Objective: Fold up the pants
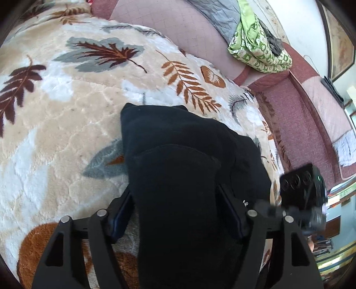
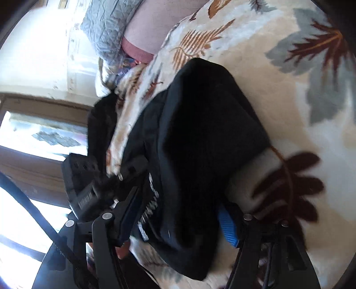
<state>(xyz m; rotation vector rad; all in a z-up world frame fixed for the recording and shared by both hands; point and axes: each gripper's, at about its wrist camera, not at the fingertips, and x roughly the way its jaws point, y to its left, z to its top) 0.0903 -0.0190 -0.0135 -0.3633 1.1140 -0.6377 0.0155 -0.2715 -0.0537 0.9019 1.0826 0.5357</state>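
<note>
The black pants (image 1: 178, 155) lie bunched and partly folded on a cream blanket with leaf prints (image 1: 66, 111). My left gripper (image 1: 175, 213) is shut on a thick fold of the pants, which fills the gap between its fingers and hangs over them. In the right wrist view the pants (image 2: 200, 133) show white lettering near my right gripper (image 2: 180, 220). That gripper is shut on the cloth too, its blue pad (image 2: 228, 226) pressed against the fabric. The right gripper's body (image 1: 302, 191) shows in the left wrist view, at the pants' right edge.
A pink-maroon quilted sofa back (image 1: 178, 29) runs behind the blanket. A green patterned cloth (image 1: 258, 46) and a grey quilt (image 1: 220, 17) lie on it. The blanket's edge drops off at the right (image 1: 269, 124). Bright windows (image 2: 33, 137) lie to the left in the right wrist view.
</note>
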